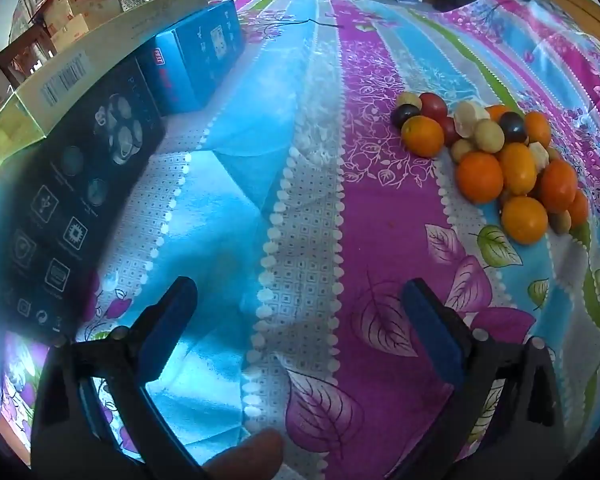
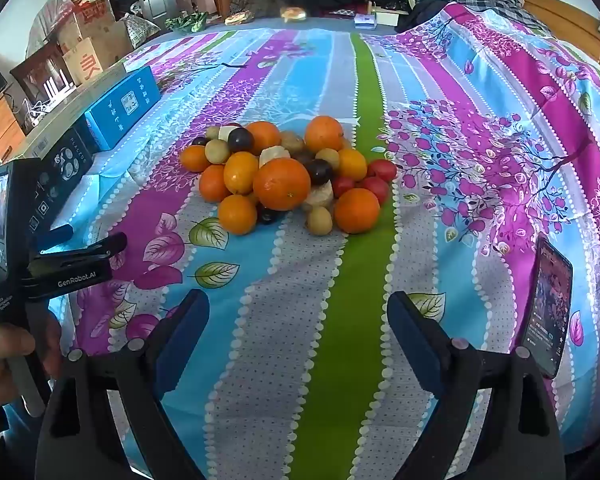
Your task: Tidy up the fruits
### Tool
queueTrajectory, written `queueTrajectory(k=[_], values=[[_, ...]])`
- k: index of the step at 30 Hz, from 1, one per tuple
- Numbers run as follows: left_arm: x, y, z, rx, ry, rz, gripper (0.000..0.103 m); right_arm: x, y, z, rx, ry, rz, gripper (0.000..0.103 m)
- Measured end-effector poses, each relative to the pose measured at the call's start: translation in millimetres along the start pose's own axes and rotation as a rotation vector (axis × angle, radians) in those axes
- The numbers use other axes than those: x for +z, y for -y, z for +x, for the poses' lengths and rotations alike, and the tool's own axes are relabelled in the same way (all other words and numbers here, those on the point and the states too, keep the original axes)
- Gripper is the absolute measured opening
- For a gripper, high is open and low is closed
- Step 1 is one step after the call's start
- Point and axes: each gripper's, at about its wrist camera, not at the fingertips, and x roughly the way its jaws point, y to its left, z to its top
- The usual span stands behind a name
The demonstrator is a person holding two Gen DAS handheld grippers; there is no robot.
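Bed under striped floral sheet, soft, creased. Fruit pile heaped mid-bed: oranges, dark plums, red and tan small fruit, all touching. Boxes along bed's left edge; phone lying at right. Left hand-held gripper and right hand-held gripper both spread wide, holding nothing, short of pile. Risks: pulling a low orange likely collapses heap; round fruit may roll along folds toward edge or phone; soft plum may bruise if pinched hard

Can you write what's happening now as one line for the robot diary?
left gripper: open, empty | right gripper: open, empty | fruit pile: untouched on bedspread
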Motion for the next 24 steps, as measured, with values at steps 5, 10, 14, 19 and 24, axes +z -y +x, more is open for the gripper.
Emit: queueTrajectory(k=[5, 10, 14, 19, 24], values=[[0, 0, -1, -0.004, -0.001, -0.005, 0.103, 1, 0, 1, -0.001, 0.0, 0.003, 0.092], [-1, -1, 16, -0.003, -0.01, -0.012, 0.103, 4, -4, 5, -0.004, -0.009, 0.002, 0.092], [1, -4, 17, 0.004, 0.004, 0.004, 0.103, -6, 7, 10, -0.018, -0.01, 0.002, 0.092], [-3, -4, 16, 0.001, 0.031, 0.006, 0.103, -33, 26, 20, -0.025, 0.037, -0.005, 0.092], [-9, -7, 16, 0.001, 0.079, 0.001, 0.103, -46, 33, 30, -0.019, 0.073, -0.033, 0.092]])
